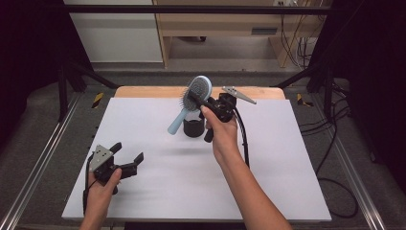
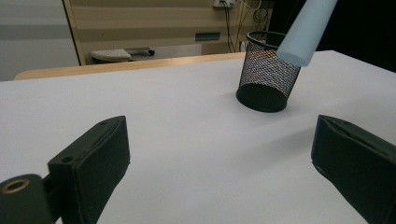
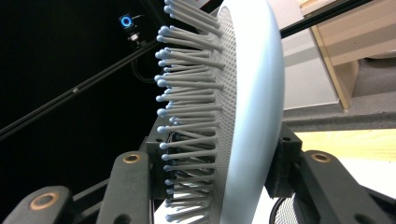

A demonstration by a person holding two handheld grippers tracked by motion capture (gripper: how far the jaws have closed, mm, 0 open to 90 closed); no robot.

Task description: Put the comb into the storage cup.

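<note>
Step in hand: the light blue hairbrush (image 1: 190, 101) is to go, handle first, into the black mesh cup (image 1: 194, 127); this is my judgement from how the things stand.
Right gripper (image 1: 194, 97): it clamps the head of the hairbrush. In the right gripper view one jaw presses into the bristles (image 3: 187, 116) and the other sits on the smooth back of the head (image 3: 254, 116).
Left gripper (image 1: 128, 156): its jaws are spread wide with nothing between them. It rests low over the near left part of the white table (image 1: 268, 191), well apart from the cup.
Where the hairbrush is: in the air above the far middle of the table, tilted, with the head up and far and the handle pointing down and to the left. In the left gripper view the end of the handle (image 2: 306, 32) hangs just above the rim of the cup (image 2: 267, 70), a little to one side of the opening.
How to do it well: first turn the brush more upright, so that the handle points into the opening and not across it. Then bring the handle end over the middle of the cup and lower slowly.
Risk: the cup looks light, so a push of the handle against the rim may tip it or slide it.
Release: open the jaws only when the handle stands on the bottom and the brush leans on the rim.
Left hand's part: it can stay where it is, or come near to steady the cup.
</note>
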